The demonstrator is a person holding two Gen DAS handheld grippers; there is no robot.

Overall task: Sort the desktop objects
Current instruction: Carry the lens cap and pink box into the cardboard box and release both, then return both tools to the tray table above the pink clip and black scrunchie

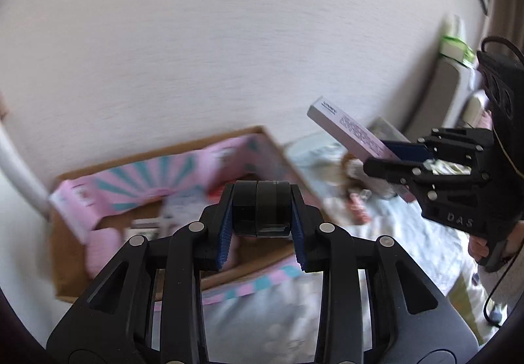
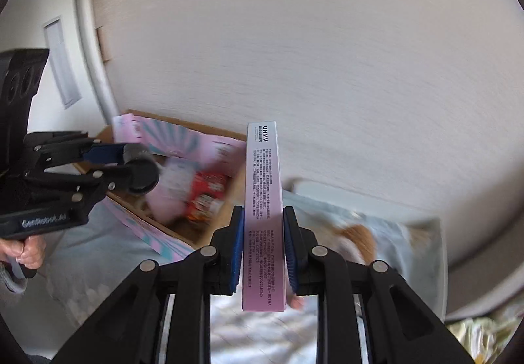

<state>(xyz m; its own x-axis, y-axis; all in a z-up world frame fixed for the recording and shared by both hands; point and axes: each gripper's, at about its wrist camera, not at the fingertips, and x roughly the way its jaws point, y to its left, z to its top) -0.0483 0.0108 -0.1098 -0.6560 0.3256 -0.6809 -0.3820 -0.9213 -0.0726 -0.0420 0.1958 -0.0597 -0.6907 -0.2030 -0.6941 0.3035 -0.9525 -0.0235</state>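
Grippers are being held above a pale blue cloth, each clamped on one item. A black cylinder, seemingly a roll of dark tape though its make cannot be told, is being gripped sideways between the blue pads of the left gripper, whose jaws are being kept narrowly apart by its width. In the right wrist view the same left gripper is being seen from the side, a hand being wrapped round its handle.

A long lilac box, printed with small text, is being pinched on its narrow sides by the right gripper, the jaws being nearly closed on it and the box being pointed forward past the fingertips. From the left wrist view that box is being carried tilted, well off the cloth, in the right gripper.

Below both, an open cardboard carton with pink and teal flaps is being shown against a pale wall; a red packet and pink packs are being kept inside it, blurred. A brown-and-white soft item is being left on the cloth just beside the carton; what it is cannot be told.
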